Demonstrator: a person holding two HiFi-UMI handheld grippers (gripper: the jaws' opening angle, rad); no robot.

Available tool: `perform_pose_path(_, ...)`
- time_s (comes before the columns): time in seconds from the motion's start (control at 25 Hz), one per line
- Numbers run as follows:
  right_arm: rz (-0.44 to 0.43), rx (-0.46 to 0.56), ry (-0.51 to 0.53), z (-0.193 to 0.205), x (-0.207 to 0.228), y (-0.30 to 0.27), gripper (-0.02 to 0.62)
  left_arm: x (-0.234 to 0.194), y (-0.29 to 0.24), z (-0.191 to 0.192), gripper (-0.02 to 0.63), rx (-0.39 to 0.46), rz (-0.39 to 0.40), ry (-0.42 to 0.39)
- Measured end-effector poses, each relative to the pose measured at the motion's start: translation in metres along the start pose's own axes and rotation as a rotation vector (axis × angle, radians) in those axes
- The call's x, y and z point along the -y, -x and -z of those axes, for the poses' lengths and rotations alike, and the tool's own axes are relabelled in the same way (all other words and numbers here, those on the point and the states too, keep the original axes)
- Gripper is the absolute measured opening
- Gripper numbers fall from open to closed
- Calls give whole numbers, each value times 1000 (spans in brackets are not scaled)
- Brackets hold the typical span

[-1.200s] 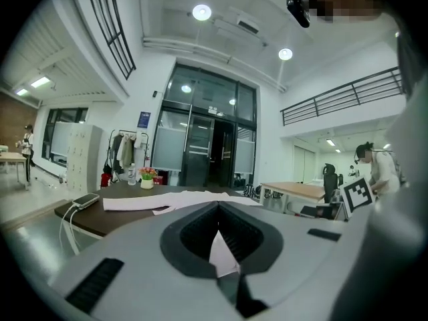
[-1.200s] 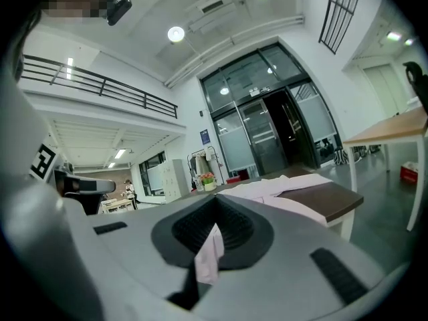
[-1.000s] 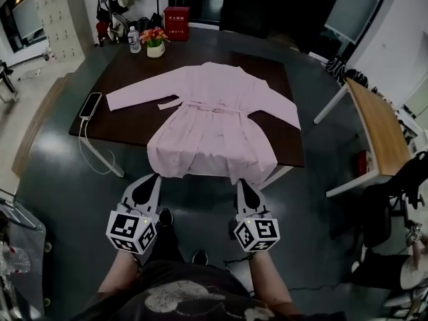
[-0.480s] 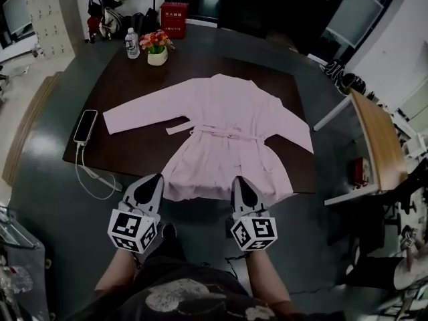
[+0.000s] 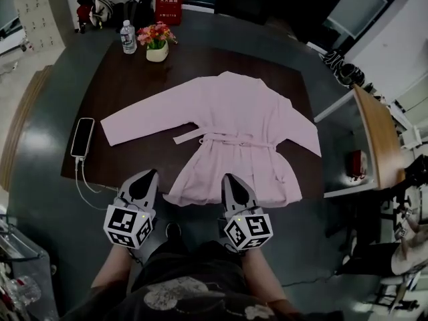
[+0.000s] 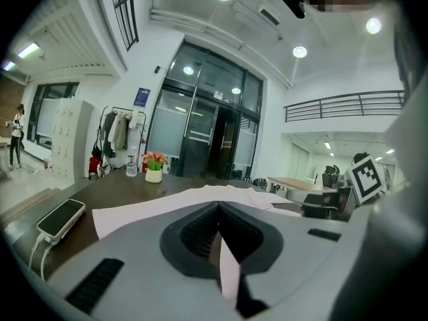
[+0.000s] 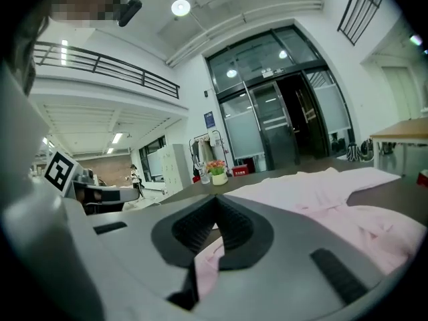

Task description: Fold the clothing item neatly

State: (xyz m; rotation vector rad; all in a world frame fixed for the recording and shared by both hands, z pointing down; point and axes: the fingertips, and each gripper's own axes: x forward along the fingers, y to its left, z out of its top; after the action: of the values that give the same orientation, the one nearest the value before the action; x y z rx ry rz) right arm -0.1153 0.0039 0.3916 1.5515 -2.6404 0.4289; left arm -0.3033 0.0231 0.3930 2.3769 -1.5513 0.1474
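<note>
Left gripper view: the left gripper point(image 6: 217, 204) has its jaws closed tip to tip. A narrow strip of pink cloth shows in the slit under the tips and appears to be pinched there.
Right gripper view: the right gripper point(image 7: 215, 198) is closed the same way, with a fold of the same pink cloth bunched in the gap below its tips.
Head view, hands: both grippers are held side by side at the near edge of the tabletop point(image 5: 120, 85) and point away from the person. The left one sits at the near left corner of the garment, and the right one overlaps the hem about midway along.
Garment: the pink robe point(image 5: 234, 112) lies flat on the tabletop, with its collar toward the far side and its hem at the near edge. Both sleeves are spread out to the sides.
Waist: the belt point(image 5: 231, 139) crosses the robe, and one loose end trails toward the left sleeve.
Left edge: a phone point(image 5: 82, 137) lies just beside the left cuff, and its cable point(image 5: 81, 176) runs off the tabletop.
Far left corner: a flower pot point(image 5: 156, 42) stands well apart from the robe, with a water bottle point(image 5: 128, 37) just beside it.
Beyond the far edge: a red box point(image 5: 169, 2).
</note>
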Motion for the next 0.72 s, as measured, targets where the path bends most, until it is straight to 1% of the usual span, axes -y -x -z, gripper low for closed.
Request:
perform_pose_path(0.16,-36,-18,-2,2,-5,-20,-8,-12,-12,-1,11,1,-20,18)
perform_pose_path(0.28,-91,-19,2,-2,-9,-39,-8,-17,-19,-5,11,10,-58,23)
perform_pose_path(0.4,-175,-28,-5,-6,-21,-57,-8,-21,-15,-10,11,16,-120,32)
perform_pose_path(0.48,-247,-33,0,-11,-34,-70,-8,-26,-11,-15,11,19,-175,36)
perform_pose_path(0.64,-394,-60,6,-13,-62,-98,-8,-47,2,-22,11,37,-294,27)
perform_pose_path(0.72,-447,-80,1,-9,-75,-113,-8,-59,8,-21,11,40,-340,27)
